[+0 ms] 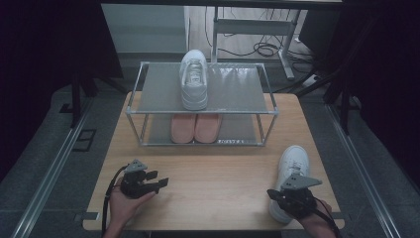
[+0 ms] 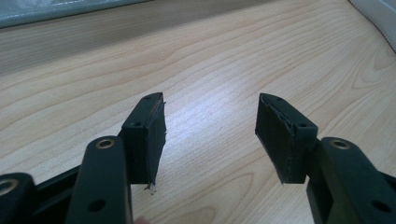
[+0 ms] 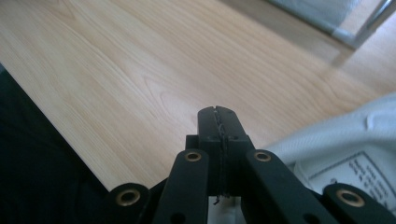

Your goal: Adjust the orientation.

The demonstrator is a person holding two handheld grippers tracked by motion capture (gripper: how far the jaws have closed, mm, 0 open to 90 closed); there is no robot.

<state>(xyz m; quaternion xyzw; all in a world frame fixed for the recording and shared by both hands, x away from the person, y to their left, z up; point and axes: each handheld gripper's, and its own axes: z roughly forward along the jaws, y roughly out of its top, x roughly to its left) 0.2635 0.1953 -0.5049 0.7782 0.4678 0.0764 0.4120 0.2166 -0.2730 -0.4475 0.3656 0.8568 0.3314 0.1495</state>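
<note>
A white sneaker lies at the table's front right, toe pointing away from me; its white side and printed insole label fill the lower right of the right gripper view. My right gripper is at the sneaker's heel end. Its jaws are shut, pad against pad, with nothing between them, and they point left over bare wood. My left gripper rests low at the front left. Its jaws stand open with only tabletop between them.
A metal two-shelf rack stands at the back of the wooden table. One white sneaker is on its top shelf and a pink pair on the lower shelf. A rack leg is in the right gripper view.
</note>
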